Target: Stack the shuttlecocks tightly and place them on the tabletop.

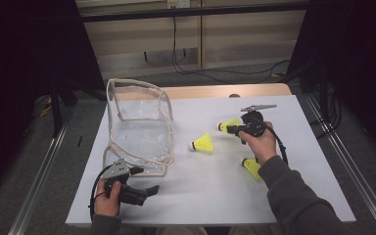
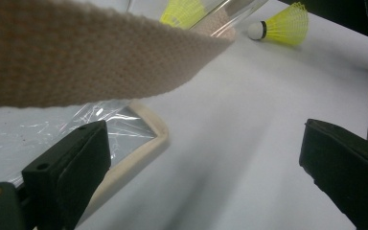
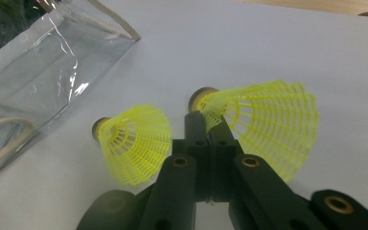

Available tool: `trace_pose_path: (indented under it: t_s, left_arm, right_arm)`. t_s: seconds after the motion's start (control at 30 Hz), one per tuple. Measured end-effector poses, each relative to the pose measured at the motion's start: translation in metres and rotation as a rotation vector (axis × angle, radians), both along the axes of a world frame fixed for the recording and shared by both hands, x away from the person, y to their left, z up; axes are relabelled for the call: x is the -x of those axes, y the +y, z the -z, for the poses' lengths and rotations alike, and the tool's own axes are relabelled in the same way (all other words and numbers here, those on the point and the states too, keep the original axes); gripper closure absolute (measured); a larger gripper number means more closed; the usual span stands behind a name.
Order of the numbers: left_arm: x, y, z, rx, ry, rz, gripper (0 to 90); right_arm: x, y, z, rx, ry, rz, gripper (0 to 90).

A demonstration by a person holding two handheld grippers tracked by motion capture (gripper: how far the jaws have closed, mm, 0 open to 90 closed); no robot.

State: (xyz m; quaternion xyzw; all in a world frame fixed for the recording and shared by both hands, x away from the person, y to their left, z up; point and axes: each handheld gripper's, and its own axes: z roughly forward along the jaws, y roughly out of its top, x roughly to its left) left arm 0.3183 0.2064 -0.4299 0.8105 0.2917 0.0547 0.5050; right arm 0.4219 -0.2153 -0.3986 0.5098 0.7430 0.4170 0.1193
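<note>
Left gripper (image 1: 149,190) rests at seven o'clock on the table (image 1: 215,196), jaws wide apart, empty, beside the clear bag (image 1: 139,129). Right gripper (image 1: 223,128), at two o'clock, is clamped on a shuttlecock's (image 3: 263,124) skirt edge. A second shuttlecock (image 1: 203,143) lies just left, untouched.
</note>
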Motion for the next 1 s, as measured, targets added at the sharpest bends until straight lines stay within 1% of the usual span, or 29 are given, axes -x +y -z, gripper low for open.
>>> trace_pose_path:
  t_s: [0.1, 0.27, 0.4, 0.47, 0.53, 0.67, 0.73, 1.0]
  left_arm:
    - [0.000, 0.000, 0.000, 0.002, -0.001, -0.003, 3.7]
    - [0.000, 0.001, -0.001, -0.001, -0.002, -0.002, 3.7]
    - [0.000, 0.001, -0.001, -0.003, -0.002, -0.002, 3.7]
    - [-0.001, 0.002, -0.001, -0.007, -0.001, -0.001, 3.7]
    - [0.000, 0.002, -0.001, -0.001, -0.001, -0.003, 3.7]
    - [0.000, 0.002, -0.002, -0.005, -0.002, -0.001, 3.7]
    - [0.000, 0.001, -0.002, -0.006, -0.003, -0.002, 3.7]
    - [0.000, 0.001, -0.002, -0.002, -0.004, -0.002, 3.7]
  right_arm:
    - [0.002, -0.001, 0.000, -0.007, 0.005, -0.002, 89.6]
    - [0.004, -0.003, -0.002, -0.003, 0.004, -0.013, 89.7]
    - [0.005, -0.006, -0.003, -0.013, 0.004, -0.010, 89.7]
    - [0.005, -0.006, -0.002, -0.011, 0.001, -0.015, 89.7]
    - [0.007, -0.006, -0.001, -0.010, 0.010, -0.019, 89.7]
    - [0.008, -0.007, -0.001, -0.012, 0.005, -0.026, 89.7]
    - [0.010, -0.008, -0.001, -0.015, 0.011, -0.025, 89.7]
    - [0.011, -0.009, 0.001, -0.018, 0.010, -0.035, 89.7]
